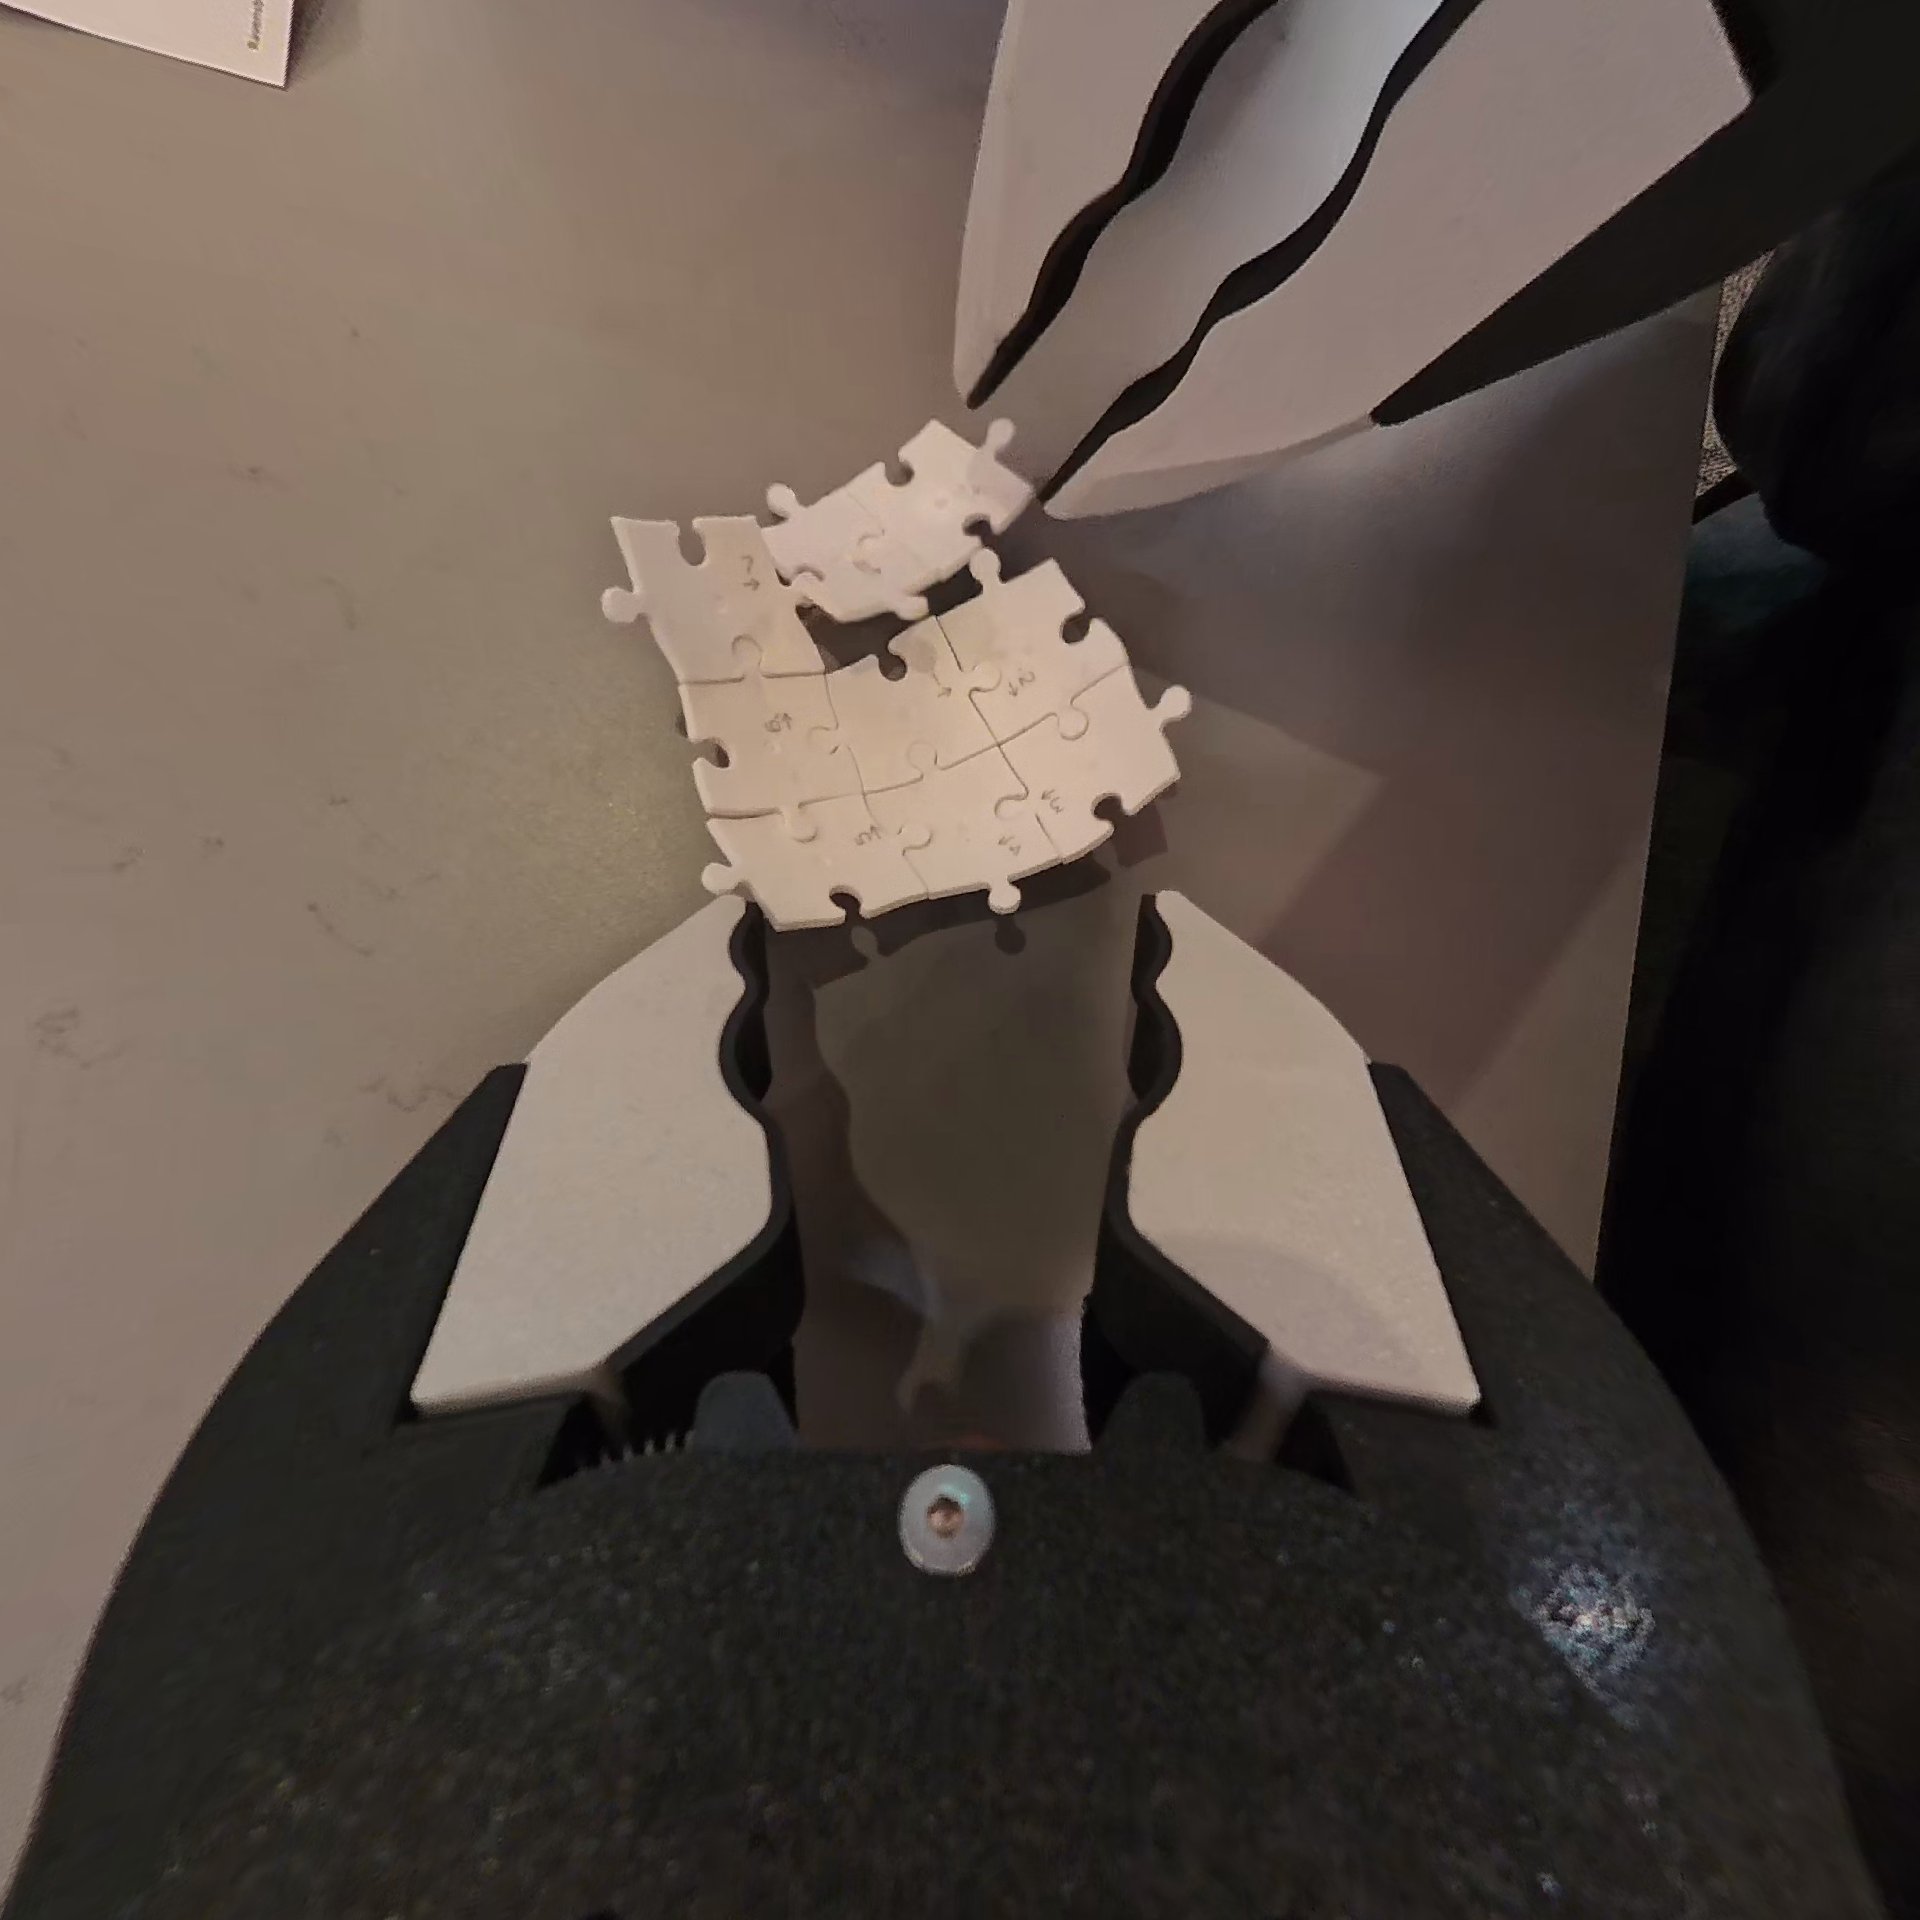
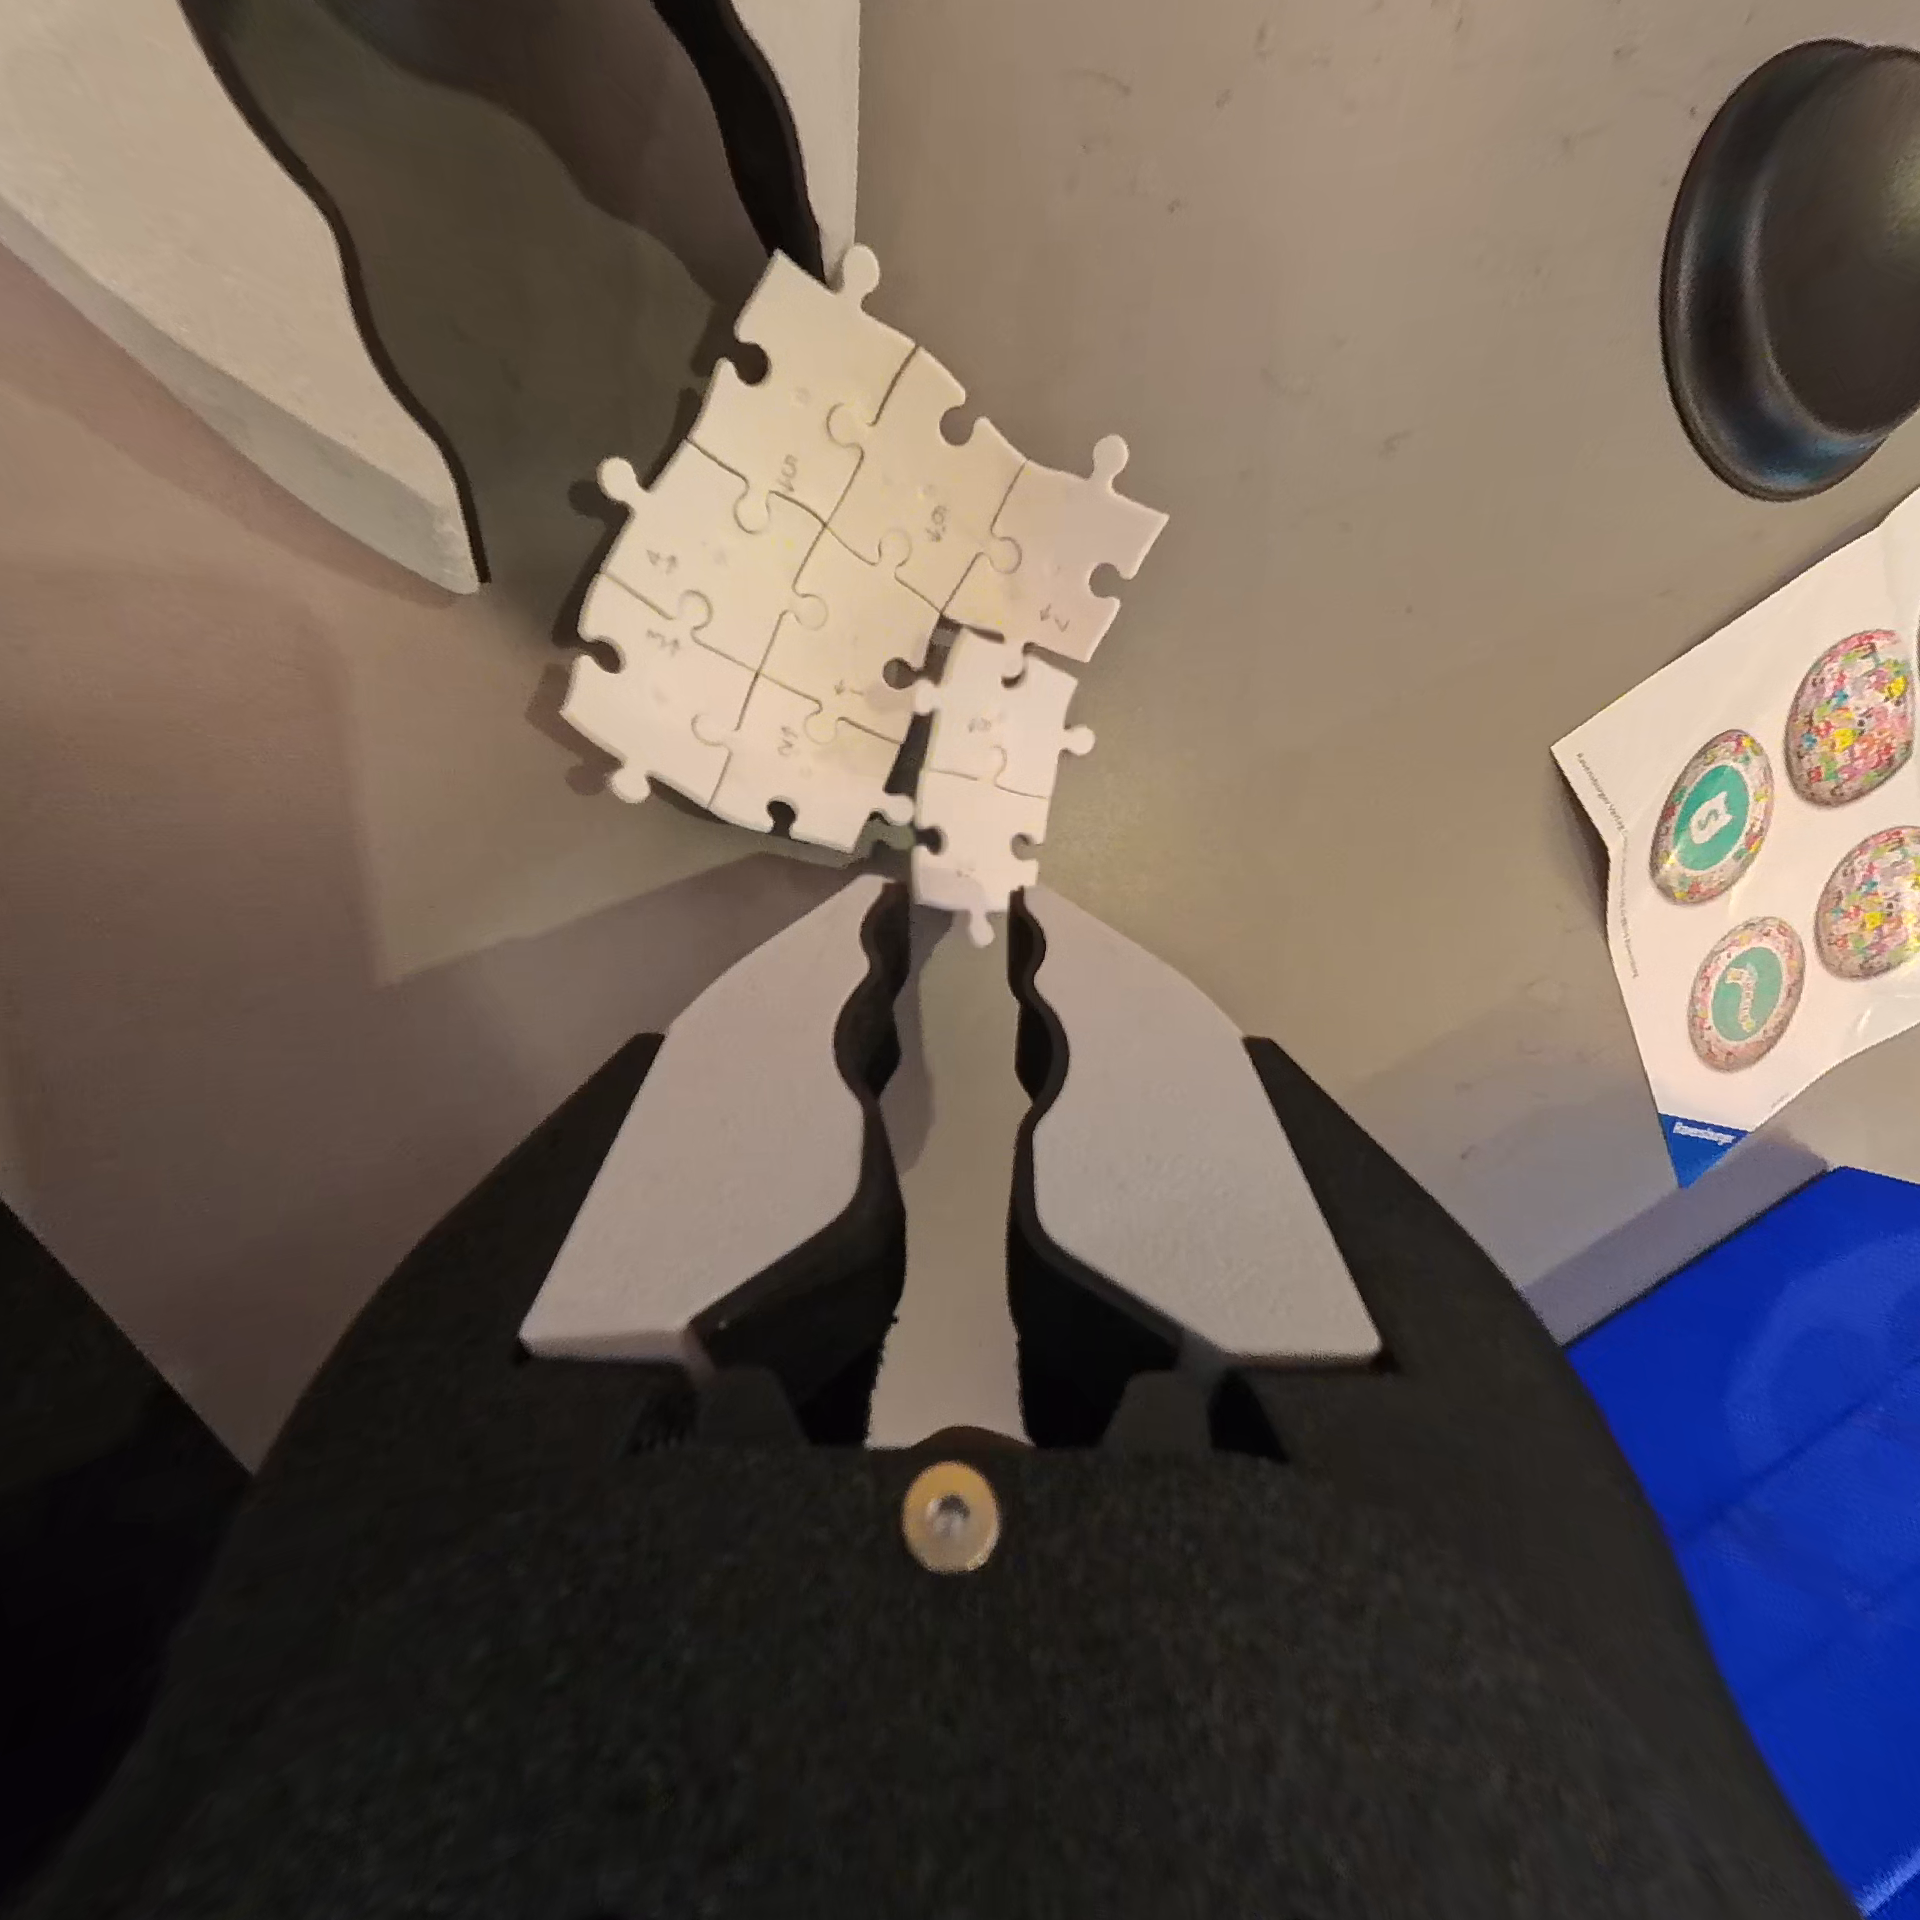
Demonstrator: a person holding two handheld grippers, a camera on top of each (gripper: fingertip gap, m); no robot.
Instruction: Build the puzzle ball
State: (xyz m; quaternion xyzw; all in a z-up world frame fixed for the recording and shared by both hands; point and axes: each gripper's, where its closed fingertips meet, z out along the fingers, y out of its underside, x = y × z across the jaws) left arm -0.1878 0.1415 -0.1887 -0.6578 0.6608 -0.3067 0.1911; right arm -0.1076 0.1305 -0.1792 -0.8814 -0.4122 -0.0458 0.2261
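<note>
Two joined pieces sat at the tips of the right gripper, its jaws slightly apart; whether they pinched the pair I cannot tell. The left gripper stood open just near the panel on the table. Seating the pair likely called for aligning tabs over the panel's far notch, then pressing gently.

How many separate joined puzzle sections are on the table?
2: the large section at the centre; the small two-piece section at its edge, nearest the right gripper.
</note>
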